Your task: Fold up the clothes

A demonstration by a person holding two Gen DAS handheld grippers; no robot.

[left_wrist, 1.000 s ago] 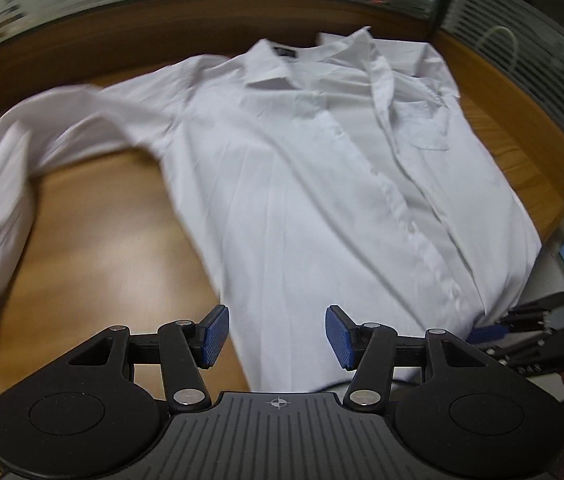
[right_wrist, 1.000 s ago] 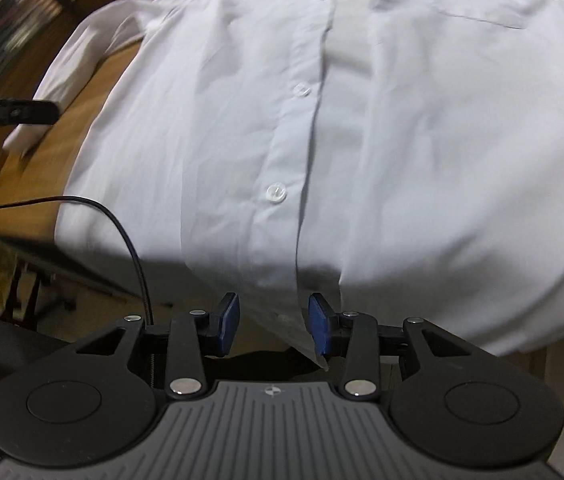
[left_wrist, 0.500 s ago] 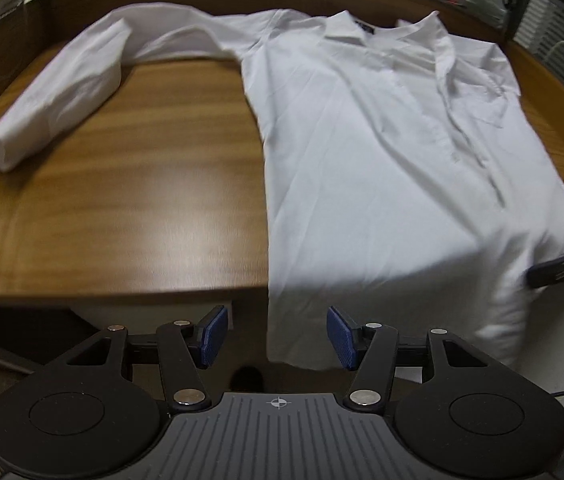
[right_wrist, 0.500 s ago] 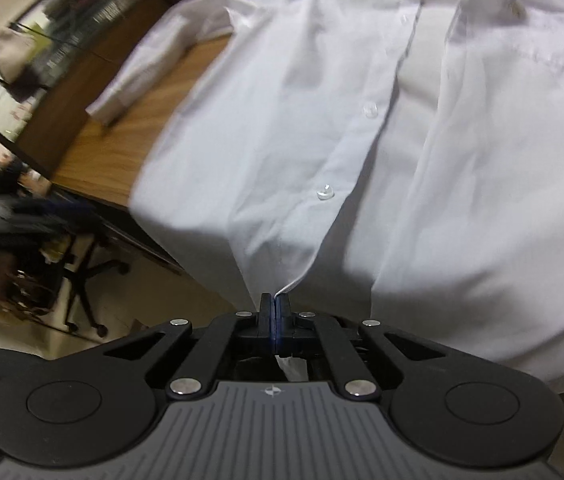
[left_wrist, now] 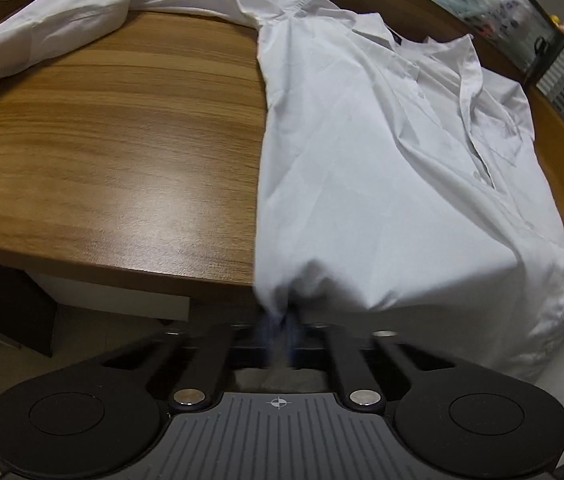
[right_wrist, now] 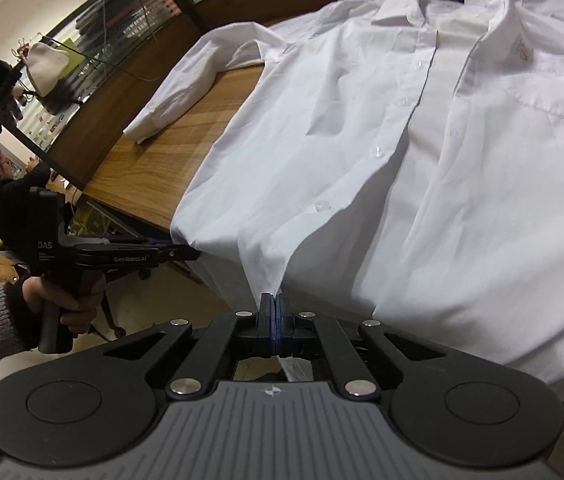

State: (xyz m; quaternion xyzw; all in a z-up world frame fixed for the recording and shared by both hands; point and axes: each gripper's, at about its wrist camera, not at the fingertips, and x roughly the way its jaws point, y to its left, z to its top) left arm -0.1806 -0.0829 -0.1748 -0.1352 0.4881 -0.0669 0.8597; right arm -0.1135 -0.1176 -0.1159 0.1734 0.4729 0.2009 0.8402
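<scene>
Both hand-held grippers were clamped on the bottom hem of the shirt (right_wrist: 422, 168). The right hand-held gripper (right_wrist: 273, 300) had its blue pads pressed together on a pinch of hem by the button strip, with a scrap of cloth showing below the pads. The left hand-held gripper (left_wrist: 279, 322) had its jaws together on the hem's left corner; that spot was motion-blurred in its own view, but the right view showed it at mid left (right_wrist: 191, 254) biting the corner, held by a hand (right_wrist: 67, 296) in a grey knit sleeve.

The shirt lay face up on the tabletop (left_wrist: 121, 152), collar in the upper right of the left view, hem hanging off the near edge, 1 sleeve (left_wrist: 49, 32) stretched to the upper left.

My read of the step: lift the hem and carry it toward the collar for a crosswise fold.
- Raise both sides together and keep the hem taut between the 2 grips, or the middle will sag and crease.
- Both pinches looked shallow, so jerks risk a slip.
- The sleeve was still out; it probably needs tucking in too.

Materials:
- Shirt: thin white woven cloth, limp, with soft wrinkles. Small clear buttons, a chest pocket, a stiffer collar with a dark label.
- Tabletop: smooth wood-grain, slightly glossy, curved edge. Cloth should slide on it easily.
- Gripper pads: blue, flat.
</scene>
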